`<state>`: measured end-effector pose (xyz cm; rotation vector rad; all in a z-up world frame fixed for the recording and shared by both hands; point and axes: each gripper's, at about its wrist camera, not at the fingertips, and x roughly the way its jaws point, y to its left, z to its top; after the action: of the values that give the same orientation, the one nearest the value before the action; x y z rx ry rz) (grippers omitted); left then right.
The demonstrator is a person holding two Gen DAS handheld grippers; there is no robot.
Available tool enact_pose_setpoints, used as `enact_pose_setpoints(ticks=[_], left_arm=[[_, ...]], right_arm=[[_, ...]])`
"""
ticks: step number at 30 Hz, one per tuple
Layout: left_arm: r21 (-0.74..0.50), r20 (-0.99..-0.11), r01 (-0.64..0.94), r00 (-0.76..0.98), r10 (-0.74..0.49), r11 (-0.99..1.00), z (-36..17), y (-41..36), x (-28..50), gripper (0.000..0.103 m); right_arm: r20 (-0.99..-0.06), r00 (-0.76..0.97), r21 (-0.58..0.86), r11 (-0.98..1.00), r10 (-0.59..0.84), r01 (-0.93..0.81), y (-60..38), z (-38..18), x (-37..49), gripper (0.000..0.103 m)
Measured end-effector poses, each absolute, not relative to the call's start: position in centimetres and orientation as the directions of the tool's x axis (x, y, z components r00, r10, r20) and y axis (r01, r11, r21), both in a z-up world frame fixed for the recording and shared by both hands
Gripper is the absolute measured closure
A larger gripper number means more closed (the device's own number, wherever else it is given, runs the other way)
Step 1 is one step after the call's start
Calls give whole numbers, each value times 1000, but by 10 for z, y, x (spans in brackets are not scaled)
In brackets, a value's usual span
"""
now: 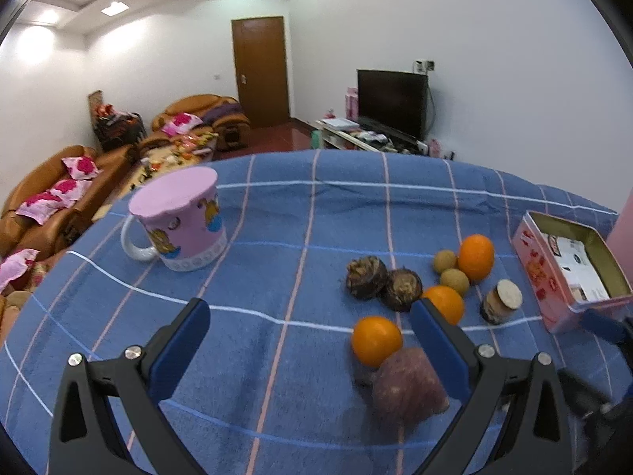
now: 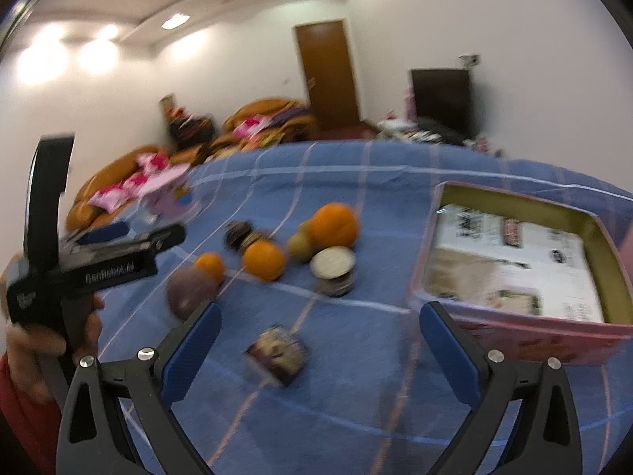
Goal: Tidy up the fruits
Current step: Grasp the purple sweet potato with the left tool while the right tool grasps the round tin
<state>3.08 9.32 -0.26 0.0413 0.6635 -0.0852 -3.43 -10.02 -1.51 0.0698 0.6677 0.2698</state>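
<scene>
Both your grippers, left (image 1: 308, 328) and right (image 2: 320, 332), gape empty (careful): nudged oranges (image 1: 376, 340) at centre-right could roll off.

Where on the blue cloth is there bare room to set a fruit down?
Bare cloth runs between the pink mug and the dark round fruits, and ahead of the left gripper. It is crowded from the oranges to the pink box.
</scene>
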Motion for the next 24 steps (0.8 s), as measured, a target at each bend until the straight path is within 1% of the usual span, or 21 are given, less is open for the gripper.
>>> enact_pose_setpoints(ticks=[2,5,6,8,9,11,13,14,15,16,17,18,20,24], left_arm=[[-21,-629,149,767,-129,989,-4,91,31,1],[-43,-639,236,740,-208,971,-4,80,27,1],[-39,-640,259,735,-223,965,-5,76,26,1],[-29,-648,289,723,-238,957,-5,69,24,1],[-23,-655,296,717,-238,955,-6,64,23,1],[-15,-669,297,707,-231,955,-10,61,25,1],[-18,-685,291,693,-224,956,-13,62,28,1],[-27,-691,291,686,-228,956,-15,61,29,1],[-42,-697,300,675,-243,953,-17,61,29,3],[-55,-700,312,665,-259,948,-18,60,29,7],[-64,-705,329,653,-276,942,-19,59,28,13],[-66,-709,337,646,-282,939,-21,57,28,16],[-66,-729,347,623,-283,936,-26,54,28,26],[-55,-757,325,603,-252,944,-36,50,33,27]], right_arm=[[-633,721,136,957,283,-256,-89,-20,-30,9],[-684,677,113,956,272,-271,-79,-26,-22,14],[-694,667,112,956,271,-272,-80,-27,-23,18],[-721,641,105,956,264,-276,-76,-31,-19,25],[-732,628,106,955,263,-278,-76,-34,-18,27],[-763,592,108,954,260,-280,-73,-42,-11,35],[-774,581,104,956,250,-273,-74,-43,-9,40],[-775,581,101,956,250,-275,-73,-43,-11,47],[-775,584,91,957,242,-275,-73,-43,-12,49],[-777,587,79,959,229,-271,-73,-42,-13,58],[-776,590,74,961,223,-267,-73,-42,-13,58],[-775,591,76,962,223,-263,-74,-42,-14,58],[-765,603,102,967,226,-234,-83,-40,-15,58],[-737,629,165,968,247,-187,-102,-37,-16,58]])
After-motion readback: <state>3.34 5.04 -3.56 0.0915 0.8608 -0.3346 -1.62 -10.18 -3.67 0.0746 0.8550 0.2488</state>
